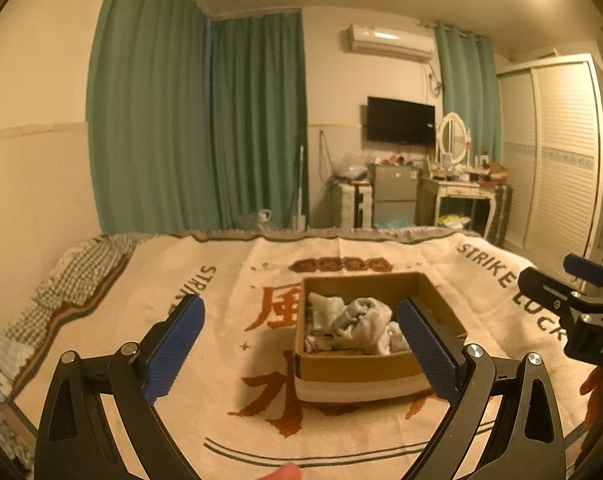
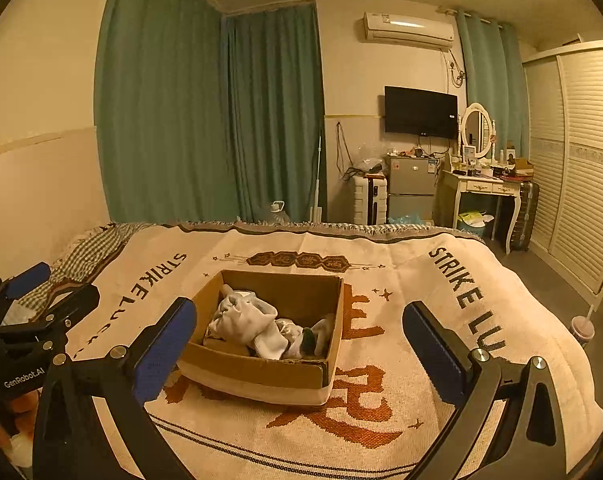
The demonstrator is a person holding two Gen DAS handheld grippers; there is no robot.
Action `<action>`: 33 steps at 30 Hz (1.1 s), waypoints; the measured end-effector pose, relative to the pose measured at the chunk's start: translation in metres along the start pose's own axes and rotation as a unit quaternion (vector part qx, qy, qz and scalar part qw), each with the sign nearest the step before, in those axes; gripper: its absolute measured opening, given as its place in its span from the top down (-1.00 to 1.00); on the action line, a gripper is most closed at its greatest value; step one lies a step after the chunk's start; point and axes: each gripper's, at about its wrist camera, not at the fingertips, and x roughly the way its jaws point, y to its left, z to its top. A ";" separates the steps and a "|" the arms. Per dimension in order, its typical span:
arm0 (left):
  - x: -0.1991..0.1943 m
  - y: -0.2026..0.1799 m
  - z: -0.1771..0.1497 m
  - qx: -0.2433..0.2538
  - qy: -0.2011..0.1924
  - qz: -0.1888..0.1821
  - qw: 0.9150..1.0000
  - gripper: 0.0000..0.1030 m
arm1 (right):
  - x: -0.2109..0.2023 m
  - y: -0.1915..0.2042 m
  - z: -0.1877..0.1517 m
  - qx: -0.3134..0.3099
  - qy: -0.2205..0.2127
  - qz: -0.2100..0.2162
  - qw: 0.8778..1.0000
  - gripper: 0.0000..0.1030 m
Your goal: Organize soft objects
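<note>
Left wrist footage showed the left gripper (image 1: 301, 340) spread wide with nothing held, raised above the blanket (image 1: 229, 280) and aimed at the cardboard box (image 1: 357, 372). A heap of pale socks (image 1: 353, 320) lay crumpled inside the box, and the right gripper (image 1: 581, 284) was seen off to that side, clear of the box. In the right wrist view the right gripper (image 2: 297, 344) was likewise spread wide and empty, with the box (image 2: 261, 376) slightly to its left and the socks (image 2: 253, 324) piled loosely toward the near wall; a dark item among them could not be identified. No cloth was seen outside the box, so the step in hand was judged to be either an approach to pick out a sock for pairing or a pause after a drop. A descent past the box rim onto one single sock would be called for next, without the cardboard wall being snagged.
</note>
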 end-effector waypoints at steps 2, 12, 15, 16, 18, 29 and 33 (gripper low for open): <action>0.001 0.001 0.000 -0.003 0.002 -0.002 1.000 -0.93 | 0.001 0.000 -0.001 0.000 0.003 0.002 1.000 -1.00; 0.003 -0.003 -0.003 0.002 0.011 -0.002 1.000 -0.93 | 0.008 0.001 -0.005 -0.001 0.014 0.002 1.000 -1.00; 0.004 -0.004 -0.003 0.004 0.017 0.001 1.000 -0.93 | 0.008 0.002 -0.006 -0.002 0.015 -0.002 1.000 -1.00; 0.003 -0.003 -0.003 0.005 0.016 0.000 1.000 -0.93 | 0.009 0.001 -0.006 -0.002 0.015 -0.003 1.000 -1.00; 0.004 -0.004 -0.003 0.004 0.017 -0.001 1.000 -0.93 | 0.009 0.000 -0.007 0.000 0.014 -0.003 1.000 -1.00; 0.004 -0.004 -0.004 0.007 0.016 0.000 1.000 -0.93 | 0.012 0.000 -0.009 -0.002 0.019 -0.004 1.000 -1.00; 0.004 -0.004 -0.004 0.008 0.015 0.000 1.000 -0.93 | 0.011 0.001 -0.008 -0.004 0.021 -0.004 1.000 -1.00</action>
